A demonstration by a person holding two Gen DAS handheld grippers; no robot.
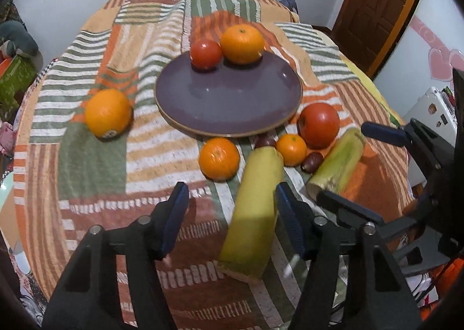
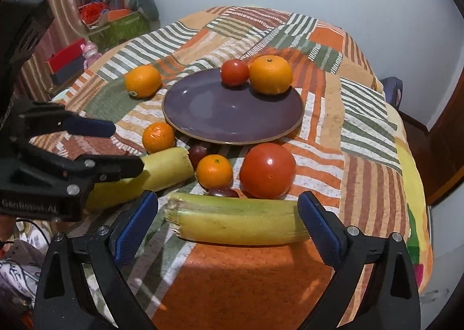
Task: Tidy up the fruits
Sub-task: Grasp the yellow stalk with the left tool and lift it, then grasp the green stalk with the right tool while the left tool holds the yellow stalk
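A purple plate (image 1: 229, 100) (image 2: 232, 115) holds a small tomato (image 1: 205, 53) (image 2: 235, 71) and an orange (image 1: 242, 43) (image 2: 270, 74) at its far edge. On the cloth lie two yellow-green stalk pieces (image 1: 253, 214) (image 2: 240, 221), a large tomato (image 1: 319, 125) (image 2: 267, 170), three more oranges (image 1: 108, 113) (image 1: 219, 158) (image 1: 291, 149) and small dark fruits (image 2: 197, 153). My left gripper (image 1: 232, 205) is open, its right finger against the near stalk piece. My right gripper (image 2: 229, 214) is open around the other stalk piece.
A patchwork striped cloth (image 1: 87, 170) covers the round table. A wooden door (image 1: 380, 5) stands at the back right. Boxes and cushions (image 2: 116, 19) are piled by the wall at the left.
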